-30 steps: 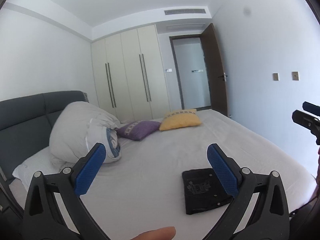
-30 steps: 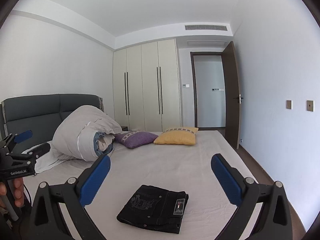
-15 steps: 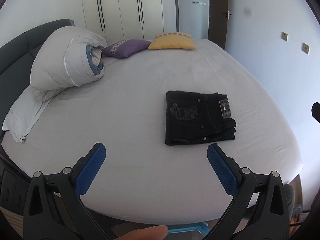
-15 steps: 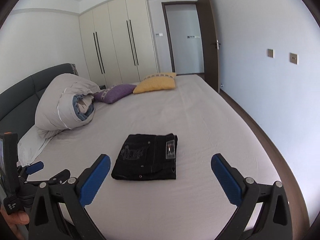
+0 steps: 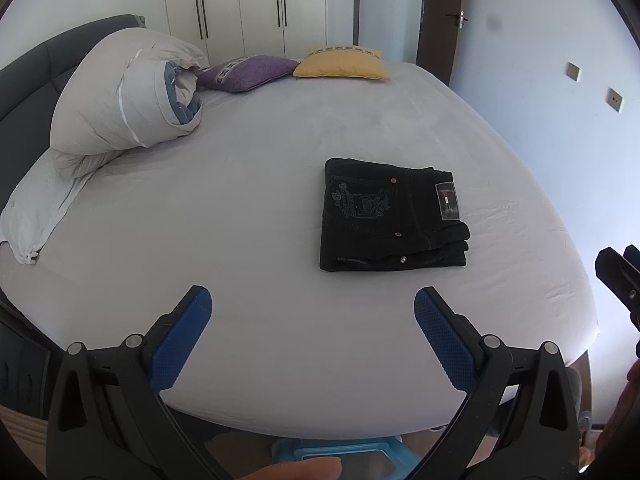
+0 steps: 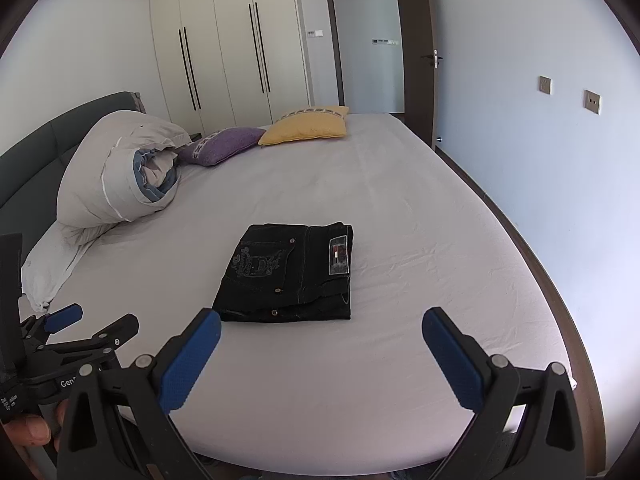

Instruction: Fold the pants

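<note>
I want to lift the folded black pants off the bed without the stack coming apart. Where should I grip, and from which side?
Grip the black pants at the near edge, coming in low from the foot of the bed: its layers lie flush there, so both open jaws can probably pinch all of them.

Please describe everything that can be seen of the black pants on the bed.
The black pants are folded into a compact, roughly square stack of several layers. They look like denim, with pale embroidery on a back pocket, small metal rivets and a rectangular label near the waistband. They lie flat on the light grey sheet, near the middle of the bed. Neither tool touches them.
</note>
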{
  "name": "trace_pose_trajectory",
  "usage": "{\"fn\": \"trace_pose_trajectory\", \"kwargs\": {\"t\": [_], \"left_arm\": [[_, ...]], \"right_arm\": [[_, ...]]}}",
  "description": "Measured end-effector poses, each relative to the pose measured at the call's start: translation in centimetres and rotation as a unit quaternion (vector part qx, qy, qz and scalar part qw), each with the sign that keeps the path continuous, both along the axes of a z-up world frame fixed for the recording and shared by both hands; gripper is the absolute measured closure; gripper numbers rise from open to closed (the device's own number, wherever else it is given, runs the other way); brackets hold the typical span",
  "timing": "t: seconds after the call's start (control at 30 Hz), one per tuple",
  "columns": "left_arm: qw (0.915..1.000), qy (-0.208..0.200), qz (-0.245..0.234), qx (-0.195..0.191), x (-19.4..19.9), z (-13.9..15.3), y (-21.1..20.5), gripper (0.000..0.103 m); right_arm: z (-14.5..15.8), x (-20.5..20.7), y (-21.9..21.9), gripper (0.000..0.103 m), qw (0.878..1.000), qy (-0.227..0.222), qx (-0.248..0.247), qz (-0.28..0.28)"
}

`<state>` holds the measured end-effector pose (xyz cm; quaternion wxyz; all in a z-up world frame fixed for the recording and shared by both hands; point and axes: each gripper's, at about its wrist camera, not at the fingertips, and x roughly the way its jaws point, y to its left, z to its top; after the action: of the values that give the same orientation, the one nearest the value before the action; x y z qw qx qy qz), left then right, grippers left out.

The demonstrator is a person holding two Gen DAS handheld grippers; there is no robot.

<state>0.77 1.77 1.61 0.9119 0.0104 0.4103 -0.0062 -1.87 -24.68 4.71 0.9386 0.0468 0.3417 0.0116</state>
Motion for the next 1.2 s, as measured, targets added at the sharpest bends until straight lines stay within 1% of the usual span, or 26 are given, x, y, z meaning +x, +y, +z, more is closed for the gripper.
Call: {"fn": "trace_pose_trajectory", "kwargs": {"t": [0.3,0.7,1.2], "left_arm": [[1.0000,0.009,0.001,-0.001,0.3,-0.4,0.2,0.000],[0.9999,0.015,-0.004,-0.005,0.6,-1.1,-0.1,0.000],[0.9998,0.016,-0.003,-0.008,0.6,-1.2,-0.1,0.000]], "right_arm": [[-0.4,0.6,0.9,0.000,1.000,0.007,-0.005,0.013],[-0.9,1.0,1.3,0.000,1.000,0.016,-0.005,0.015],[-1.4,1.3,1.8,0.000,1.000,0.024,-0.005,0.019]]}}
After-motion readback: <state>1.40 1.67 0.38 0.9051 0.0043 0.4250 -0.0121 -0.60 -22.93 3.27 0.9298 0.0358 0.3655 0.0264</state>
